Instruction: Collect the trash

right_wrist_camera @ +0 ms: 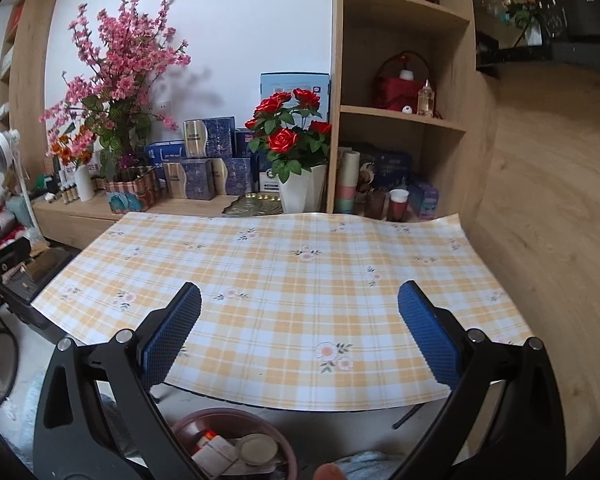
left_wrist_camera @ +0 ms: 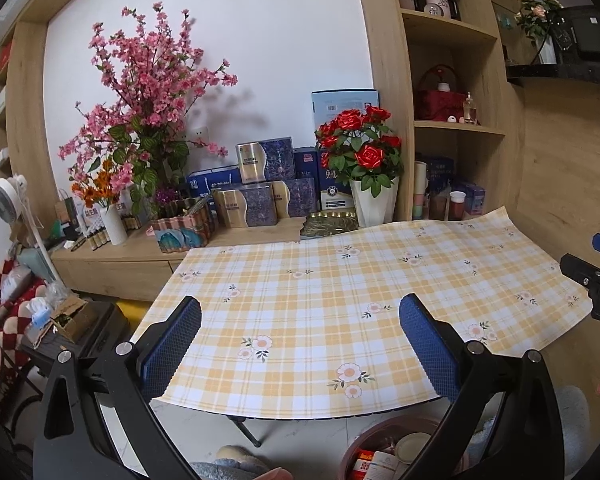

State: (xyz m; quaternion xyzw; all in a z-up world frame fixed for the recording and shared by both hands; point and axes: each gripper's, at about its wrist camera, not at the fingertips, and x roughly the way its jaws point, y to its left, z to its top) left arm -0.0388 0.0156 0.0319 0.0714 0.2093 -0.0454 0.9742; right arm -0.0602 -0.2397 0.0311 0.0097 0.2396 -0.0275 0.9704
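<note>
A round maroon bin [left_wrist_camera: 364, 444] [right_wrist_camera: 278, 436] stands on the floor below the table's near edge, holding a small box, a round lid and other scraps. The table [left_wrist_camera: 320, 296] [right_wrist_camera: 284, 280] wears a yellow plaid cloth with flower prints and carries no loose item in either view. My left gripper [left_wrist_camera: 300, 320] hovers over the near edge with its blue pads wide apart and nothing between them. My right gripper [right_wrist_camera: 299, 312] is open the same way, empty, above the bin and the cloth. Part of the right gripper [left_wrist_camera: 592, 280] shows at the left wrist view's right edge.
A low wooden sideboard [left_wrist_camera: 140, 252] behind the table holds flower pots, blue gift boxes and small bottles. A red rose pot [left_wrist_camera: 370, 184] [right_wrist_camera: 300, 168] stands at the table's far edge. Open shelves [right_wrist_camera: 400, 112] rise at right. Clutter and a fan [left_wrist_camera: 8, 196] sit at left.
</note>
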